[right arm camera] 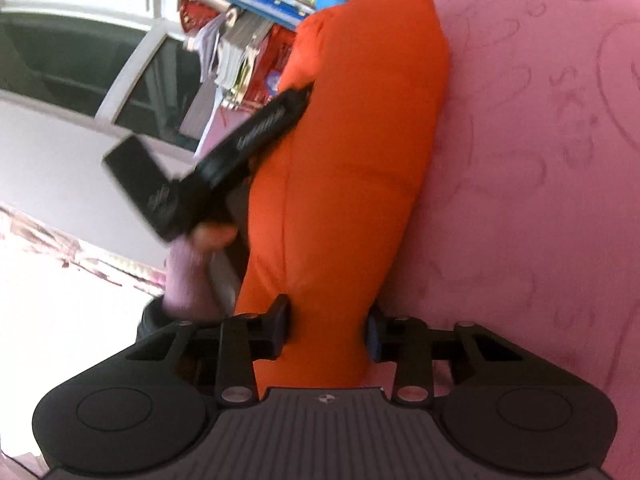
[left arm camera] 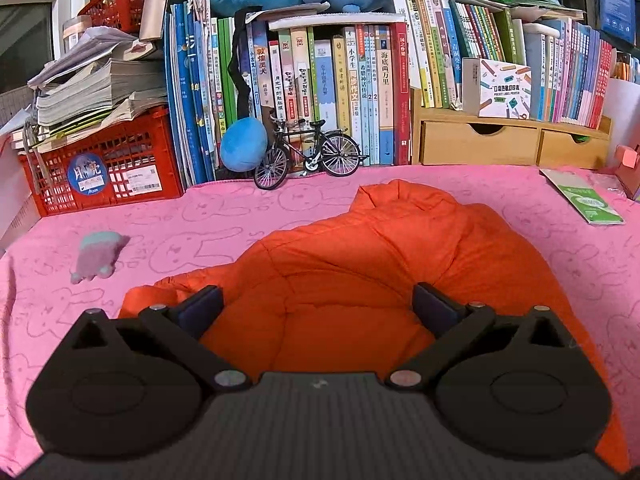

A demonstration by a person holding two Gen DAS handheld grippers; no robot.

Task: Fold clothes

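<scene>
Both grippers: left [left arm camera: 318, 306] jaws wide over orange jacket [left arm camera: 360, 264]; right [right arm camera: 327, 330] clamping it.

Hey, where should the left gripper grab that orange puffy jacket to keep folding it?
Judging by its pose, take the orange jacket at its thin flat corner on the near left, coming in low from the left. The middle bulges too thick for the open left gripper; the right gripper already pinches another part.
</scene>
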